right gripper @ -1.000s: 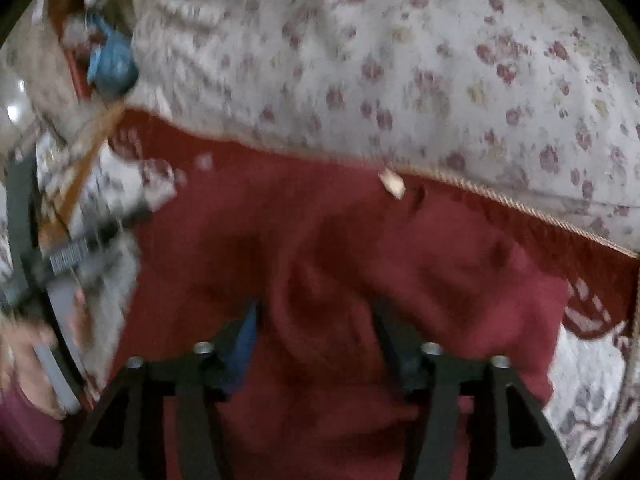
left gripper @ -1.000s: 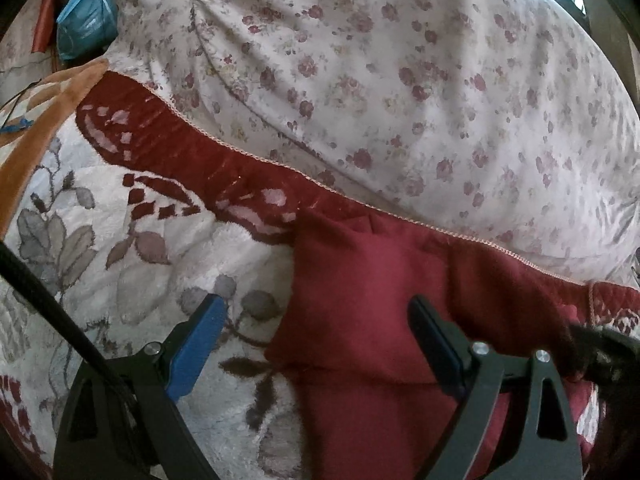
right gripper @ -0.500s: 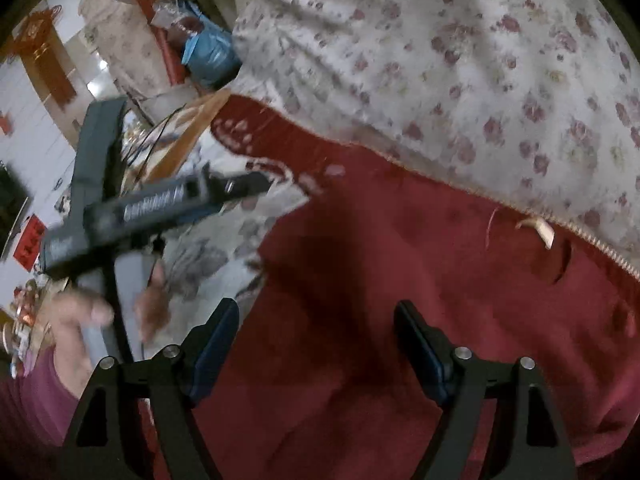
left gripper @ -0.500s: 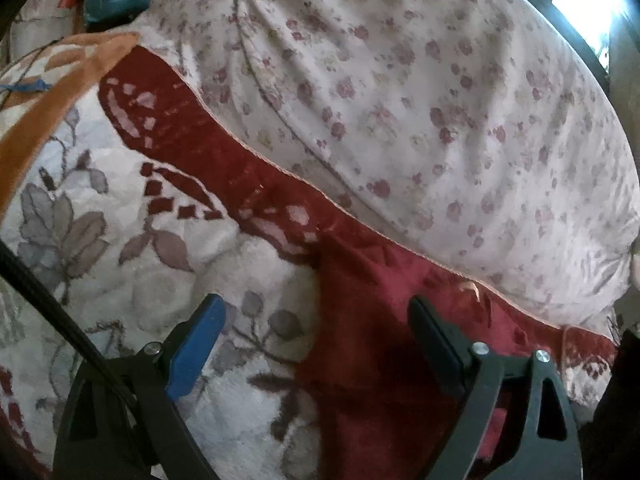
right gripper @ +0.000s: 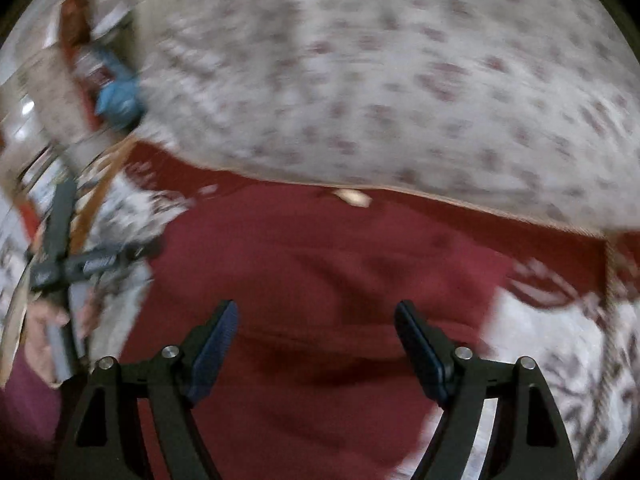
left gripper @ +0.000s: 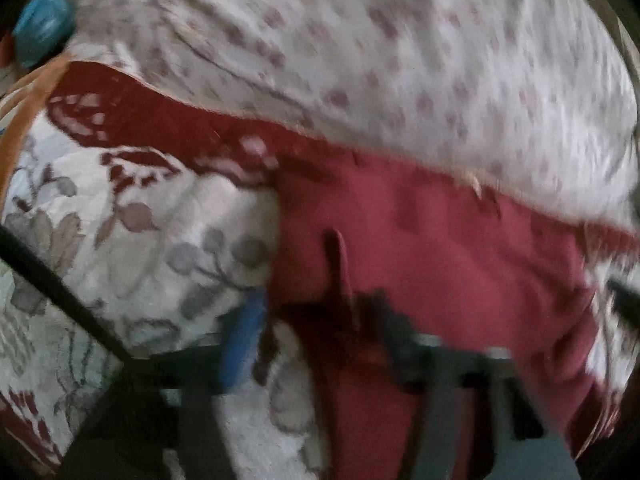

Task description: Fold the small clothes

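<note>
A dark red garment lies flat on a floral blanket; it also fills the middle of the right wrist view. My left gripper sits at the garment's left edge, blurred, its fingers closer together than before, with a raised fold of red cloth between them. My right gripper is open and empty, its fingers spread wide just above the garment's near part. The left gripper and the hand holding it show at the left of the right wrist view.
A large quilt with small red flowers rises behind the garment. A blue bag lies at the far left. The blanket's orange border runs along the left.
My left gripper's fingers have drawn closer together at the garment's left edge, pinching up a fold. My right gripper has stayed open and shifted toward the garment's middle. Both views blur with motion.
</note>
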### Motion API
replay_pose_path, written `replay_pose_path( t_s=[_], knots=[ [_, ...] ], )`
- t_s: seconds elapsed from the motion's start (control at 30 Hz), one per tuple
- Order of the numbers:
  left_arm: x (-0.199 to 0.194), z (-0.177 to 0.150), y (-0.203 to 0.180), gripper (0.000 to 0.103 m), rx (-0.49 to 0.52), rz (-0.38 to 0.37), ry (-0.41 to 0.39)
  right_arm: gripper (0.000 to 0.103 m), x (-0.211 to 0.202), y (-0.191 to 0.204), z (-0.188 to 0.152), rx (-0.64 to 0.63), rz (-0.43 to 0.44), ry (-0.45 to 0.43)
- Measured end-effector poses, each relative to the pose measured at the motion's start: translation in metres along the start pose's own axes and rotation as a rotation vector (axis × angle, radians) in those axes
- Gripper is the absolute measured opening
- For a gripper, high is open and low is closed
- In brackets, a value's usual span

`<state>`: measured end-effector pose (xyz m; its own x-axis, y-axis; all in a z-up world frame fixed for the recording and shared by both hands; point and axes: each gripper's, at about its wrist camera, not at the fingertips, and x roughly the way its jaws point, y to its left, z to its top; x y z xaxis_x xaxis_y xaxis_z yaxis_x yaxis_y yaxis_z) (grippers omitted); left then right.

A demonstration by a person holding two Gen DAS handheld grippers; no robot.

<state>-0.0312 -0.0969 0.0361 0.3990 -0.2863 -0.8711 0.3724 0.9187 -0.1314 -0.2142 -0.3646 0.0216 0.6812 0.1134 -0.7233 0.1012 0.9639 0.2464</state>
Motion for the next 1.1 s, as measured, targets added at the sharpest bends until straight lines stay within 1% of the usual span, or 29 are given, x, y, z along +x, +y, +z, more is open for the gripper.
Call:
replay_pose_path(
  t_s=[0.03, 0.07, 0.1, 0.13, 0.17, 0.2, 0.23, 0.27, 0.3, 0.33, 0.37, 0.47, 0.5, 0.53, 0.57, 0.6, 0.63, 0.67, 0.7, 0.73, 0.77, 0.83, 0.9, 0.93, 0.97, 1.0, 1.03, 1.07, 1.1],
  knots=[
    [0.002, -0.002, -0.003, 0.033, 0.013, 0.011, 0.004, 0.085, -0.003, -0.015, -0.002, 0.039, -0.036, 0.000],
    [0.002, -0.004, -0.006, 0.028, 0.026, 0.023, -0.004, 0.085, -0.007, -0.024, -0.004, 0.061, -0.057, 0.001],
    [-0.001, -0.005, -0.008, 0.019, 0.036, 0.031, -0.018, 0.085, -0.010, -0.035, -0.006, 0.083, -0.082, 0.000],
    [-0.009, -0.004, -0.009, 0.016, 0.028, 0.015, -0.044, 0.085, -0.013, -0.043, -0.009, 0.098, -0.099, -0.003],
    [-0.015, -0.003, -0.007, 0.011, 0.014, -0.002, -0.063, 0.085, -0.015, -0.050, -0.011, 0.119, -0.115, -0.003],
    [-0.029, 0.000, -0.005, 0.004, -0.015, -0.039, -0.107, 0.085, -0.016, -0.059, -0.013, 0.148, -0.121, -0.004],
    [-0.040, 0.004, -0.006, 0.003, -0.026, -0.048, -0.143, 0.085, -0.017, -0.066, -0.013, 0.172, -0.117, -0.005],
    [-0.047, 0.007, -0.010, 0.000, -0.023, -0.039, -0.170, 0.085, -0.017, -0.074, -0.014, 0.204, -0.113, -0.005],
    [-0.059, 0.013, -0.016, 0.000, 0.002, -0.012, -0.223, 0.086, -0.014, -0.083, -0.013, 0.242, -0.114, 0.003],
    [-0.063, 0.017, -0.022, 0.000, 0.026, -0.003, -0.243, 0.087, -0.009, -0.089, -0.011, 0.273, -0.115, 0.017],
    [-0.066, 0.023, -0.028, 0.000, 0.048, 0.005, -0.249, 0.088, -0.001, -0.098, -0.008, 0.319, -0.112, 0.037],
    [-0.062, 0.040, -0.035, 0.000, 0.066, 0.023, -0.245, 0.088, 0.024, -0.117, -0.004, 0.412, -0.085, 0.065],
    [-0.060, 0.043, -0.034, 0.000, 0.059, 0.037, -0.233, 0.088, 0.033, -0.121, -0.003, 0.434, -0.083, 0.083],
    [-0.056, 0.045, -0.028, 0.000, 0.035, 0.032, -0.206, 0.088, 0.044, -0.125, -0.003, 0.461, -0.090, 0.108],
    [-0.052, 0.043, -0.021, 0.004, 0.008, 0.015, -0.189, 0.088, 0.051, -0.128, -0.002, 0.480, -0.091, 0.125],
    [-0.048, 0.040, -0.013, 0.023, -0.025, 0.004, -0.169, 0.088, 0.058, -0.129, -0.002, 0.499, -0.077, 0.135],
    [-0.042, 0.035, -0.003, 0.039, -0.061, 0.008, -0.134, 0.088, 0.062, -0.130, -0.003, 0.514, -0.056, 0.135],
    [-0.039, 0.031, 0.004, 0.059, -0.088, 0.012, -0.109, 0.088, 0.064, -0.130, -0.003, 0.520, -0.044, 0.133],
    [-0.036, 0.025, 0.013, 0.063, -0.126, 0.003, -0.092, 0.088, 0.065, -0.129, -0.003, 0.513, -0.047, 0.132],
    [-0.035, 0.019, 0.022, 0.063, -0.168, -0.016, -0.085, 0.088, 0.065, -0.128, -0.004, 0.502, -0.052, 0.130],
    [-0.034, 0.014, 0.026, 0.064, -0.185, -0.025, -0.077, 0.088, 0.065, -0.127, -0.004, 0.493, -0.054, 0.128],
    [-0.029, 0.004, 0.025, 0.064, -0.176, -0.021, -0.055, 0.088, 0.064, -0.126, -0.005, 0.496, -0.041, 0.127],
    [-0.019, -0.003, 0.012, 0.064, -0.122, 0.007, -0.027, 0.088, 0.064, -0.125, -0.005, 0.493, -0.034, 0.122],
    [-0.014, -0.005, 0.005, 0.063, -0.093, 0.019, -0.013, 0.088, 0.064, -0.127, -0.005, 0.492, -0.035, 0.122],
    [-0.008, -0.006, -0.002, 0.044, -0.064, 0.029, -0.002, 0.088, 0.065, -0.127, -0.005, 0.493, -0.034, 0.121],
    [-0.003, -0.007, -0.009, 0.013, -0.038, 0.032, 0.006, 0.088, 0.066, -0.127, -0.005, 0.495, -0.034, 0.117],
    [0.000, -0.007, -0.016, 0.008, -0.015, 0.033, 0.015, 0.088, 0.065, -0.126, -0.005, 0.491, -0.035, 0.109],
    [-0.002, -0.007, -0.021, 0.007, 0.001, 0.051, 0.002, 0.080, 0.064, -0.125, -0.005, 0.481, -0.040, 0.097],
    [-0.008, -0.006, -0.028, 0.006, 0.026, 0.071, -0.029, 0.049, 0.061, -0.122, -0.004, 0.458, -0.058, 0.079]
  ],
)
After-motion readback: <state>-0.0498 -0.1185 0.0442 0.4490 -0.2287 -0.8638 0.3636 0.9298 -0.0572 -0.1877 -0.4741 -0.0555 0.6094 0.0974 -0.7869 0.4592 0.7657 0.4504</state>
